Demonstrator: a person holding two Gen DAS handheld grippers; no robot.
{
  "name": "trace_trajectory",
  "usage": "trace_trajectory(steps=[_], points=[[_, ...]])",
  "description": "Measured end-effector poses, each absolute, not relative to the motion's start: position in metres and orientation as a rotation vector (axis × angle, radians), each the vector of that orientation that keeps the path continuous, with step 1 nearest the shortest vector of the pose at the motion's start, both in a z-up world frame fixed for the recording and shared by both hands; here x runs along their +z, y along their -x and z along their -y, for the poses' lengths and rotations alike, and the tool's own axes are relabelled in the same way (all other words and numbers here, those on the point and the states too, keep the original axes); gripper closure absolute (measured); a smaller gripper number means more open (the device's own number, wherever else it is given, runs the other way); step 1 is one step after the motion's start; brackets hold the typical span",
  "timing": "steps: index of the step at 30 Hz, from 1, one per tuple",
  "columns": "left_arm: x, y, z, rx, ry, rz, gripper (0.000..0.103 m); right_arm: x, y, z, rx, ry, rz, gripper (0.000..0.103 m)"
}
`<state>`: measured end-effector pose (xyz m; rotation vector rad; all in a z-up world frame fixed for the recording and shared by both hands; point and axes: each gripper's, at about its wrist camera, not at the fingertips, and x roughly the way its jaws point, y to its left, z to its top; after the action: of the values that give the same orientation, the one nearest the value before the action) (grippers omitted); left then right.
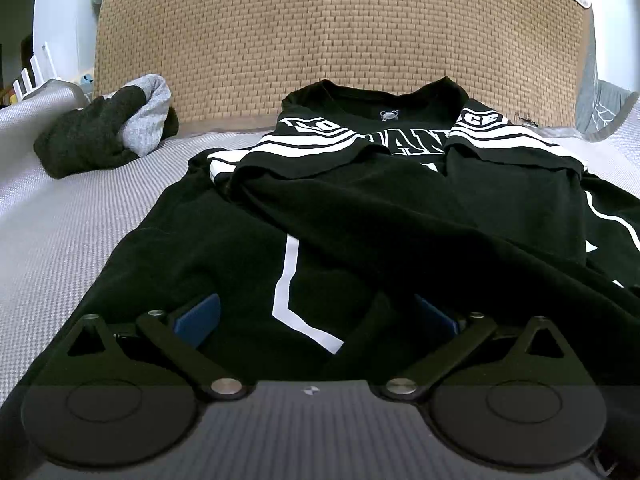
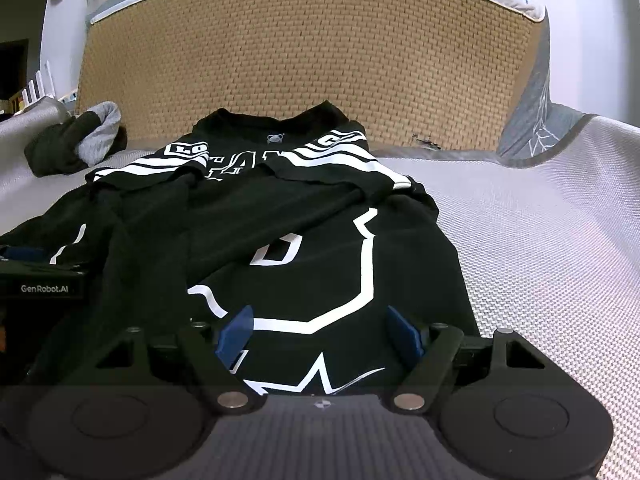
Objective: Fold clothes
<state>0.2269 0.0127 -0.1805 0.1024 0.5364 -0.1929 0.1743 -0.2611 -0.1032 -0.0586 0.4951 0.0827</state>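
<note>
your shirt is light, limp cloth; both jaws gape wide, so pinch its near hem, one corner each.

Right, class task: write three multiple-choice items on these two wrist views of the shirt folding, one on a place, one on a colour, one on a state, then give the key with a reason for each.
1. Where does the bundled dark and grey garment lie relative to the black shirt?
A. To its left, near the woven headboard
B. On top of its collar
C. Between the pads of the right claw

2. What colour is the print on the shirt?
A. Red
B. White
C. Yellow

3. How do the two claws stand?
A. Both shut on a sleeve
B. Left shut, right open
C. Both open, at the shirt's near hem

Key:
1 A: it sits apart at the left, close to the woven headboard.
2 B: stripes and letters are white.
3 C: the left claw and right claw show their blue pads spread, nothing pinched between them.
</note>
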Motion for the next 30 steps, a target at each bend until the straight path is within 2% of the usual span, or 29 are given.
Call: trace_trajectory(steps=[15,21,30], points=[[-0.180,-0.229,-0.014,-0.198,-0.097,-0.545,0.000,-0.101,-0.174,0.258,0.065,0.066,-0.515,0.026],[-0.176,-0.231,-0.014,-0.201,-0.096,-0.572,0.000,-0.077,-0.161,0.258,0.016,0.076,-0.567,0.027],[-0.146,-0.244,-0.017,-0.229,-0.047,-0.745,0.000,-0.051,-0.126,0.305,-0.010,-0.136,-0.625,0.027]])
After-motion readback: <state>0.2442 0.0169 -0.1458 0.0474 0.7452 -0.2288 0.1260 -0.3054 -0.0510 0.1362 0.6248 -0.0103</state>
